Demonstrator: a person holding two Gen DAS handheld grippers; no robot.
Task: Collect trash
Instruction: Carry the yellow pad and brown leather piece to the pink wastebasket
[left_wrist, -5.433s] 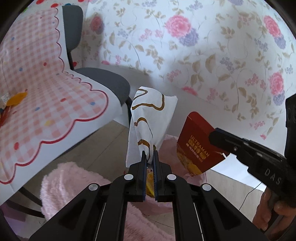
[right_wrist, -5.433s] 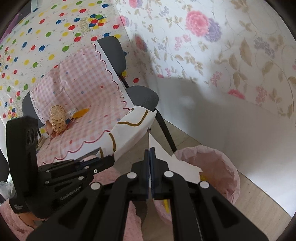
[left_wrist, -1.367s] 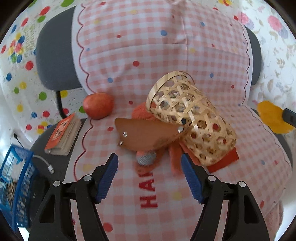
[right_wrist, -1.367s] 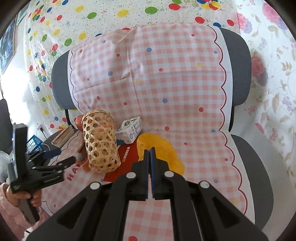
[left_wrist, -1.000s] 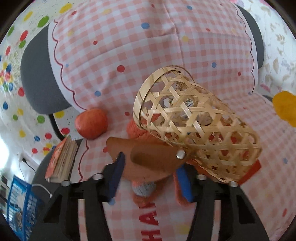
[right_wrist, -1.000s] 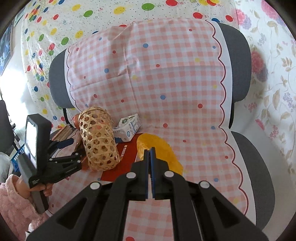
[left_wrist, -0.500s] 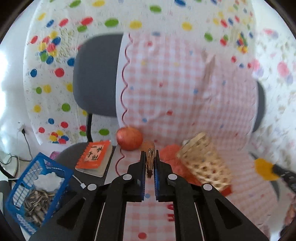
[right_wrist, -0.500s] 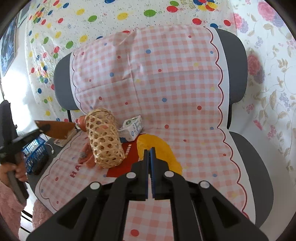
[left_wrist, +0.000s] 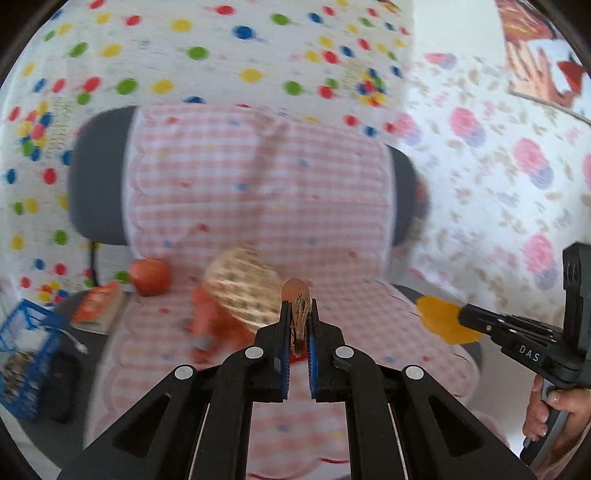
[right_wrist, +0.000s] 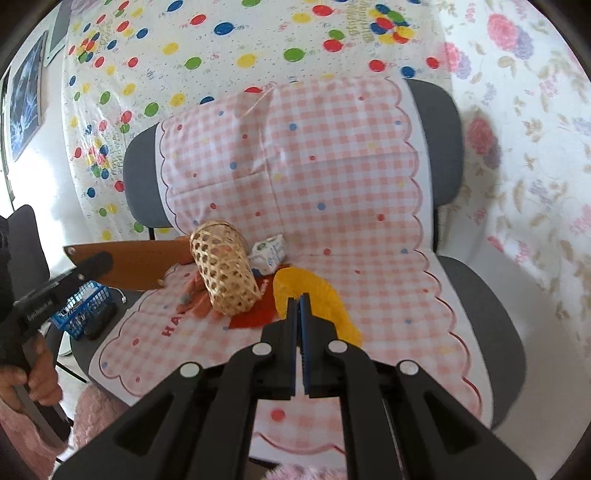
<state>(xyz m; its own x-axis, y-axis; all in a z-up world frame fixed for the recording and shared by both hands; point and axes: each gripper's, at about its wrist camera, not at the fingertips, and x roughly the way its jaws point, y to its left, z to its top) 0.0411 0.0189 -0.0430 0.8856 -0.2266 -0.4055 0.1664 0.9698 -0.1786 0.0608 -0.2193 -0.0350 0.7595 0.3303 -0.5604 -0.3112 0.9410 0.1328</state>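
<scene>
Your left gripper (left_wrist: 298, 317) has its fingers pressed on a flat brown leather-like piece with small rivets (right_wrist: 125, 264); from the left wrist camera you see this piece edge-on between the blue pads, and from the right wrist camera it is lifted in the air at the left of the chair, above the blue plastic basket (right_wrist: 79, 308).

Your right gripper (right_wrist: 298, 314) has its fingers pressed together on a thin yellow-orange sheet (right_wrist: 314, 299), which stands up from the tips. In the left wrist camera the same sheet shows at the far right, at the tip of that gripper.

On the grey chair covered with a pink checked cloth (right_wrist: 332, 192) lie a woven bamboo tube basket (right_wrist: 223, 267) on its side, a small white carton (right_wrist: 267, 254) just behind it, a red flat packet (right_wrist: 255, 314) under it, and an orange crumpled thing (right_wrist: 195, 291) at its left. A red round fruit (left_wrist: 150, 276) sits at the left edge of the seat, near an orange-covered booklet (left_wrist: 96, 305).
</scene>
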